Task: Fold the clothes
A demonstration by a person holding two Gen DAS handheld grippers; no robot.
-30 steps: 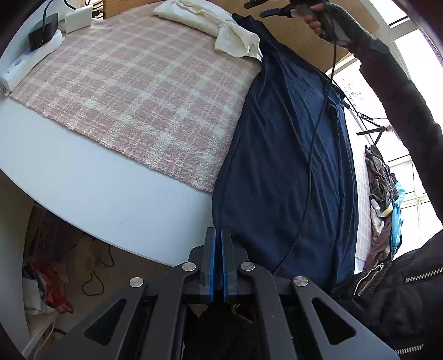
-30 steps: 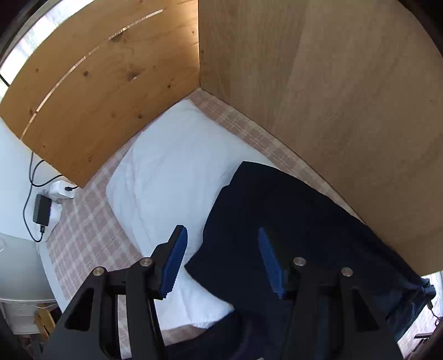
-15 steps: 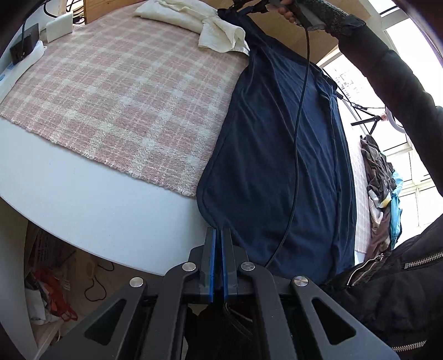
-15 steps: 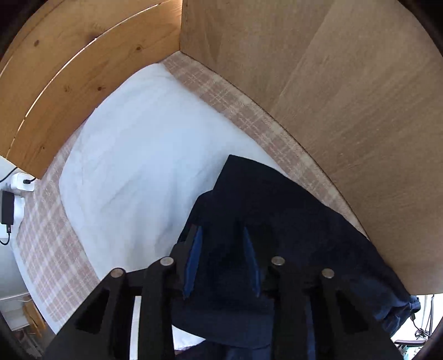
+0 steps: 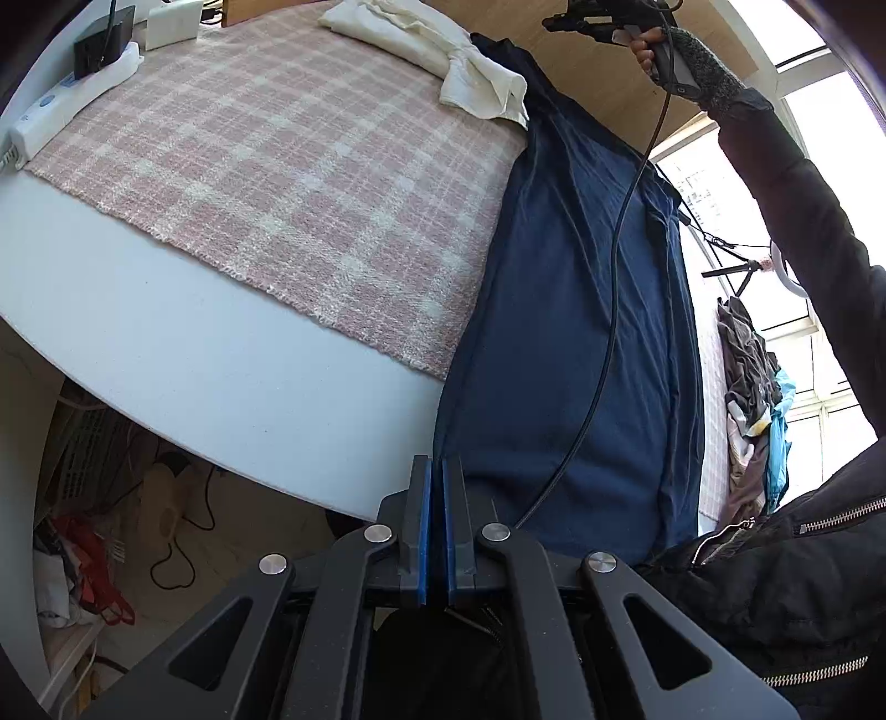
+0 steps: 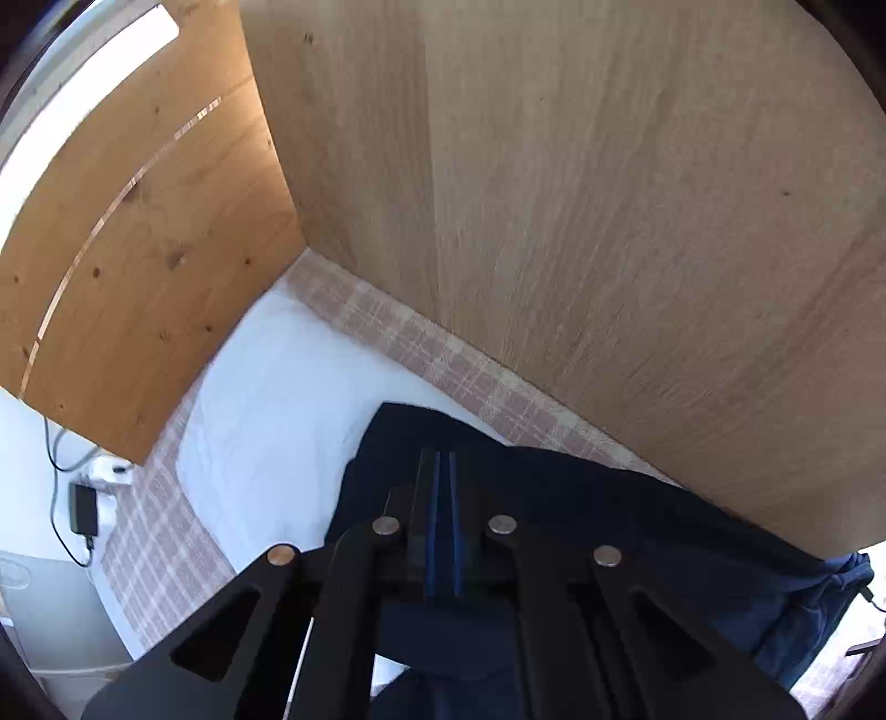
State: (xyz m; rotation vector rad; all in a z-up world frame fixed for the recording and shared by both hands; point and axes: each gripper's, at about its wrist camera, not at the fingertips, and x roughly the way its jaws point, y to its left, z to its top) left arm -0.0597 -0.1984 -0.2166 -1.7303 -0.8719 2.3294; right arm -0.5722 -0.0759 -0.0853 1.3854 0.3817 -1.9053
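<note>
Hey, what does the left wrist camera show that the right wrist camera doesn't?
Only the left wrist view shows the clothes pile, the white power strip, the person's right hand and the floor clutter under the table. Only the right wrist view shows the wooden corner panels up close. Both show the navy garment, the white cloth and the pink plaid mat.

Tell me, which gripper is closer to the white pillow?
Right. The right gripper is pinching the navy garment where it lies on the white pillow; the left gripper is at the near end, far away.
</note>
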